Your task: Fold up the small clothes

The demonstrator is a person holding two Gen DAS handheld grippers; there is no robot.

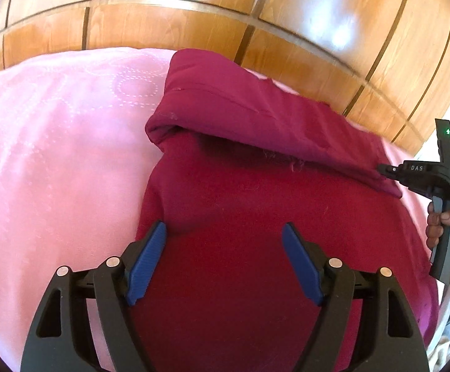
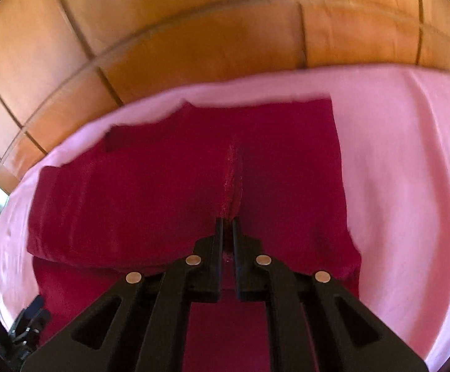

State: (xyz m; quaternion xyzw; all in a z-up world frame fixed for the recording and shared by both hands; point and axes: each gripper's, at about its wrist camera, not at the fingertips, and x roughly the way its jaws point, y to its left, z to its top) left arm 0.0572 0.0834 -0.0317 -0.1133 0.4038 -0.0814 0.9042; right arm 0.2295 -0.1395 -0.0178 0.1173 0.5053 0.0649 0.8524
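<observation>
A dark red garment (image 1: pixel 240 204) lies on a pink blanket (image 1: pixel 54 155). Its far part is lifted and folded over toward me as a flap (image 1: pixel 240 105). My left gripper (image 1: pixel 223 232) is open with blue pads, hovering over the garment's near part and holding nothing. My right gripper (image 1: pixel 386 170) shows at the right of the left wrist view, shut on the flap's corner. In the right wrist view the right gripper (image 2: pixel 227 221) is shut on a pinched ridge of the red garment (image 2: pixel 163 186), which spreads ahead over the pink blanket (image 2: pixel 395 170).
A wooden panelled wall (image 1: pixel 194 15) rises just behind the blanket's far edge and also fills the top of the right wrist view (image 2: pixel 194 31). The person's hand (image 1: pixel 445 226) holds the right gripper's handle. The left gripper (image 2: pixel 29 319) shows dimly at the lower left.
</observation>
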